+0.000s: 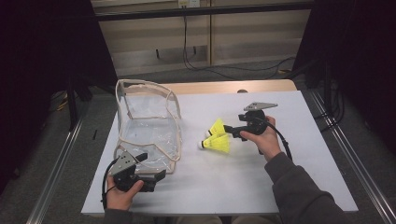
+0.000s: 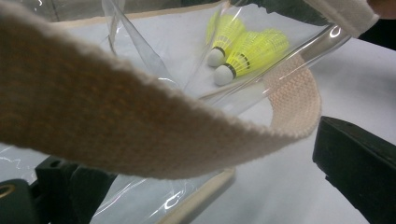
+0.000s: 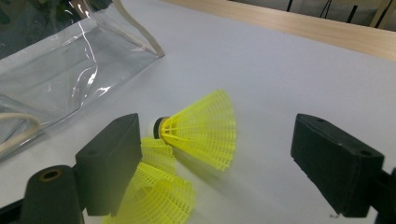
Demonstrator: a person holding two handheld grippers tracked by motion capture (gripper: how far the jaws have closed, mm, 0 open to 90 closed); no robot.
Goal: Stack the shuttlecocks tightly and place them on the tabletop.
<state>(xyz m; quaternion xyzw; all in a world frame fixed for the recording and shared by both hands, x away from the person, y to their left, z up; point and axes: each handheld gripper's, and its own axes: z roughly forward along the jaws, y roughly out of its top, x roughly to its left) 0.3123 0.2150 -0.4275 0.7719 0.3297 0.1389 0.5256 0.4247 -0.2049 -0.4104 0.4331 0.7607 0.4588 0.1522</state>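
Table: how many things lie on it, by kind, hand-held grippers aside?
Yellow shuttlecocks: 2
Clear bag with beige trim: 1
Total: 3

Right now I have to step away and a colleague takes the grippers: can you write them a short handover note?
Left gripper: at the near edge of the clear bag, jaws open around its beige webbing strap; not clamped.
Right gripper: jaws open, straddling the two yellow shuttlecocks; nothing gripped.
Things: both shuttlecocks lie on the white table just right of the bag, cork ends toward it. The bag stands with its mouth up.
Done: both grippers are in position.
Left: probably close on a shuttlecock and carry it into the bag, then the second.
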